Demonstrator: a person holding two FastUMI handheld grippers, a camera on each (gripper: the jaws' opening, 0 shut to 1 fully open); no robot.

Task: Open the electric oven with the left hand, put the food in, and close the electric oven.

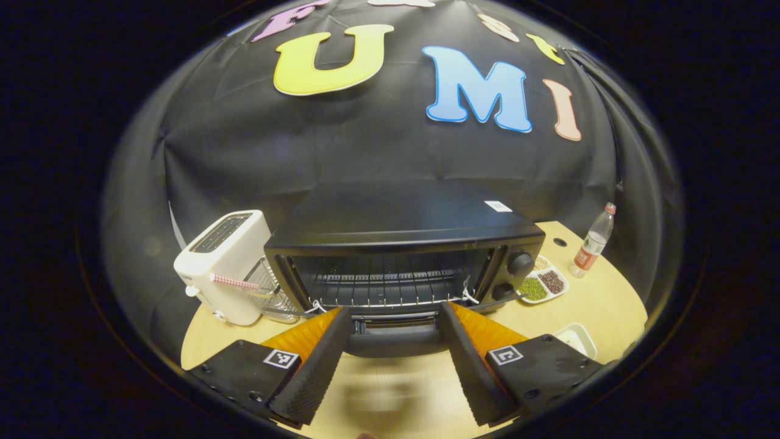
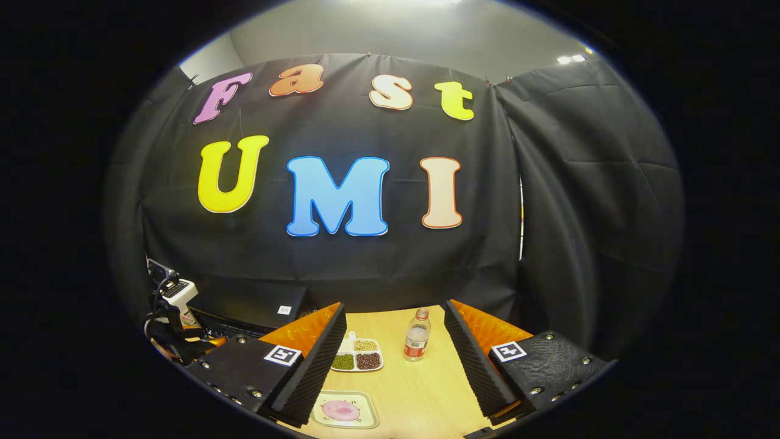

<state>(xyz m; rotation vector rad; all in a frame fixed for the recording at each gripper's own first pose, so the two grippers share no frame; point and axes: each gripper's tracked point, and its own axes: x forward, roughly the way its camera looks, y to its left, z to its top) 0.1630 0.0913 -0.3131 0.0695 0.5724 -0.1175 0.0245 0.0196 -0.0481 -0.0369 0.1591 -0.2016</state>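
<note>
The black electric oven point(image 1: 402, 231) stands right in front of my left gripper point(image 1: 395, 308). Its door is swung down, baring the wire rack point(image 1: 384, 286) inside. The dark door handle point(image 1: 395, 341) lies between the left gripper's wide-open fingers, and neither pad presses on it. My right gripper point(image 2: 395, 306) hovers open over the table with nothing between its fingers. Below it lies a white tray with pink food point(image 2: 343, 410); the same tray's corner point(image 1: 576, 338) appears in the left gripper view. The oven's top point(image 2: 256, 305) is at the left of the right gripper view.
A white toaster point(image 1: 225, 265) and a wire basket point(image 1: 271, 292) stand left of the oven. To its right are a divided dish of beans point(image 1: 542, 283) point(image 2: 358, 355) and a plastic bottle point(image 1: 594, 244) point(image 2: 417, 342). The wooden table point(image 1: 609, 299) ends at a rounded edge.
</note>
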